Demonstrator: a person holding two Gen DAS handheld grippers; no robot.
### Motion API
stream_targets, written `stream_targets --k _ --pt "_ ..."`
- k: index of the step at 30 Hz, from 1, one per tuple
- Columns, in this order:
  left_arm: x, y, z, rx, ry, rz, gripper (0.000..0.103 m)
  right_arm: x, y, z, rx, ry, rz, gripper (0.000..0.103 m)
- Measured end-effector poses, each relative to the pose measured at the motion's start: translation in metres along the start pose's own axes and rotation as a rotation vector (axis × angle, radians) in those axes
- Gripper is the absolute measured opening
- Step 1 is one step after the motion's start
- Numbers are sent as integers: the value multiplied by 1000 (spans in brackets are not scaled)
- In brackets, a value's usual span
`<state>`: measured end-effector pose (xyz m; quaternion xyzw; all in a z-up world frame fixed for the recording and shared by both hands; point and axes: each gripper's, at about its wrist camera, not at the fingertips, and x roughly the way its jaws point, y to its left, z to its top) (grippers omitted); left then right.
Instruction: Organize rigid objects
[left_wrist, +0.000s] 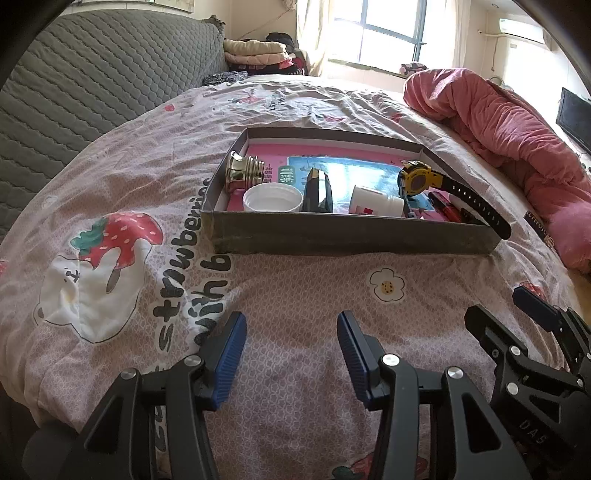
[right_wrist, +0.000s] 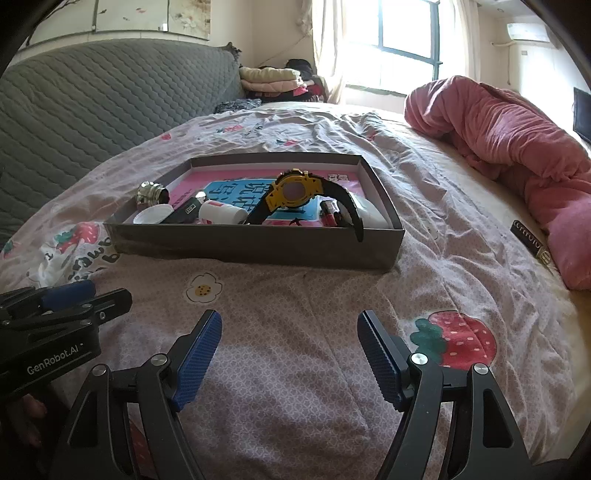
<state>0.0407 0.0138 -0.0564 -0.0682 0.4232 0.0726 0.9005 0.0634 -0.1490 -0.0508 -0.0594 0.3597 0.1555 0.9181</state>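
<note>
Fingers of both grippers spread wide and empty: left gripper (left_wrist: 291, 354) and right gripper (right_wrist: 290, 356) side by side, low over the bed (left_wrist: 110, 177), just short of the box. Looks like a pause between picks, with nothing left loose on the sheet, so possibly the end of the sorting.

Beyond the fingers, on the strawberry-print sheet: grey box (left_wrist: 351, 236), open-topped, holding every rigid thing in sight. Inside, over a pink-and-blue booklet (left_wrist: 354, 170): yellow watch (left_wrist: 419, 181) with its black strap hanging over the right-hand near corner, brass fitting (left_wrist: 245, 171), white lid (left_wrist: 272, 197), black block (left_wrist: 317, 192), white jar (left_wrist: 375, 205), red item (left_wrist: 448, 210).

Next move, if any, probably a tuck of the strap inside the wall, calling for a narrower opening. Pink quilt (left_wrist: 498, 122) bunched well to the right, clear of the reach.
</note>
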Motion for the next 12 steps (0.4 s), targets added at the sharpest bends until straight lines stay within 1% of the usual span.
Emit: stream_targets --k 12 --pt "0 2 1 2 -4 4 51 0 -1 1 10 5 1 77"
